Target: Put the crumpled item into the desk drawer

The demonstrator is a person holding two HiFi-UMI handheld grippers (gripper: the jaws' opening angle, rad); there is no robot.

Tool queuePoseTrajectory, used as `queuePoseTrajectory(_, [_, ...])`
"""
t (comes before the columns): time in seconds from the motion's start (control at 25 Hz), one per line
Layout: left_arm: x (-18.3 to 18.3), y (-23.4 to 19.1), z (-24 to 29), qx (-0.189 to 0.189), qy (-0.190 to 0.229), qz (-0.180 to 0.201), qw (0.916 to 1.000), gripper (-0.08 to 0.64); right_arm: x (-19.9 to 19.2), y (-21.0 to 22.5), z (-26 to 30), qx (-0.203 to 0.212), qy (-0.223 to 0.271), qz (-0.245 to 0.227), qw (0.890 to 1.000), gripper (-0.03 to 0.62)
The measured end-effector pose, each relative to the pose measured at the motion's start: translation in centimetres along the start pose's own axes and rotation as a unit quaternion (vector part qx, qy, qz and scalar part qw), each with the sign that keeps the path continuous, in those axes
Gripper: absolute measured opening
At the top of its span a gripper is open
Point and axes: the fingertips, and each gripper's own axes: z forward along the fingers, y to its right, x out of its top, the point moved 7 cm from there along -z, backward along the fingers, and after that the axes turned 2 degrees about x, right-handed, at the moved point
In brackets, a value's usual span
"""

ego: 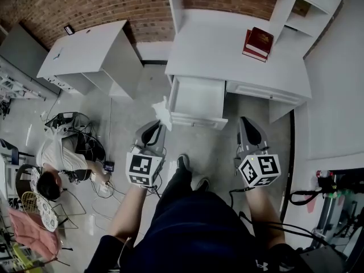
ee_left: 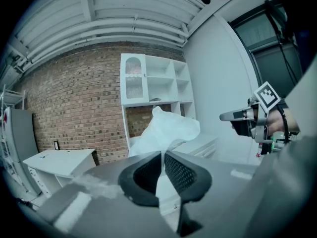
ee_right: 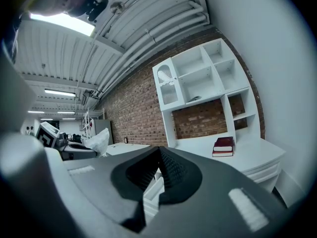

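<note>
The crumpled item is a white wad of paper [ego: 162, 110], hanging just left of the open desk drawer [ego: 198, 120] of the white desk [ego: 227, 56]. My left gripper [ego: 160, 124] is shut on it. In the left gripper view the paper [ee_left: 166, 130] bulges up out of the closed left gripper [ee_left: 162, 155]. My right gripper [ego: 246, 121] hovers in front of the desk, right of the drawer, shut with nothing in it. In the right gripper view the right gripper [ee_right: 158, 152] has its jaws together, and the paper [ee_right: 97, 140] shows at far left.
Red books [ego: 257, 42] lie on the desktop beside a white shelf unit [ego: 307, 4]. A second white desk [ego: 91, 56] stands to the left. A person [ego: 57, 164] sits on the floor at lower left among cables. My own legs [ego: 182, 209] stand before the drawer.
</note>
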Motion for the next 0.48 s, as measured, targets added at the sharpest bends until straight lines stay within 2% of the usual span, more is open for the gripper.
queuePoseTrajectory(0.16, [-0.5, -0.8, 1.5, 0.008, -0.01, 0.018, 0.9998, 0.025, -0.4, 0.5, 1.0, -0.004, -0.009, 0.0, 1.0, 0.002])
queuePoseTrajectory(0.48, [-1.1, -3.9, 6.3, -0.008, -0.014, 0.004, 0.9999, 0.025, -0.1, 2.1, 5.1, -0.03, -0.021, -0.003, 0.999, 0.002])
